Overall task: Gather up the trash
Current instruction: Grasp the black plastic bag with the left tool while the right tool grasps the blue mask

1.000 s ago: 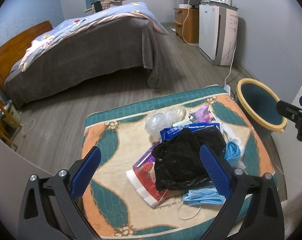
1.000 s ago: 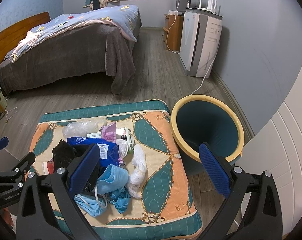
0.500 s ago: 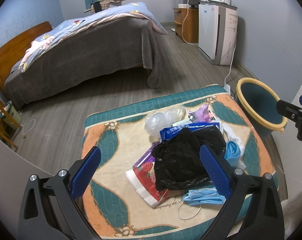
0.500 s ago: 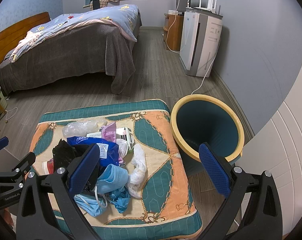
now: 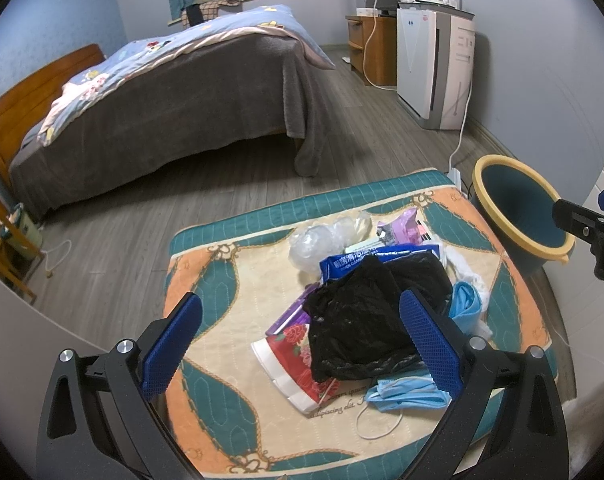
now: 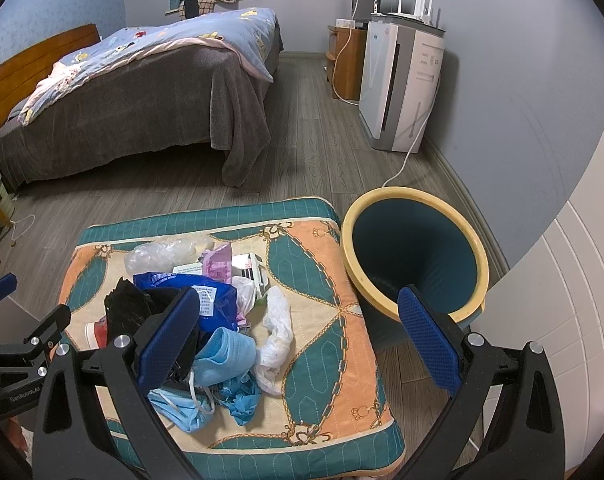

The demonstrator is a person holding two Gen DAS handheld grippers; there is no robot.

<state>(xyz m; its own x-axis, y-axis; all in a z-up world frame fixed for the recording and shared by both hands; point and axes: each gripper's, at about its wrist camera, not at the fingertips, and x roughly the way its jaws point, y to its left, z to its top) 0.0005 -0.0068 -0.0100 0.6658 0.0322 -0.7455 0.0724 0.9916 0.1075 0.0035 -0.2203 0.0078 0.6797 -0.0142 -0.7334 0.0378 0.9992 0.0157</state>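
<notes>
A heap of trash lies on a patterned cushion (image 5: 205, 276) (image 6: 322, 280): a black plastic bag (image 5: 366, 320) (image 6: 121, 312), a blue wrapper (image 6: 213, 300), blue face masks (image 5: 406, 394) (image 6: 221, 360), a red flowered packet (image 5: 293, 352), clear plastic (image 5: 318, 240) (image 6: 157, 254), a white crumpled bag (image 6: 277, 332). A teal bin with a yellow rim (image 5: 518, 212) (image 6: 414, 256) stands on the floor right of the cushion. My left gripper (image 5: 302, 336) hovers open above the black bag. My right gripper (image 6: 297, 332) is open over the cushion's right half, near the bin.
A bed (image 5: 173, 92) with a grey blanket fills the far left. A white air purifier (image 6: 398, 84) and a wooden cabinet (image 6: 346, 64) stand along the right wall, with a white cord (image 6: 406, 160) trailing on the floor toward the bin.
</notes>
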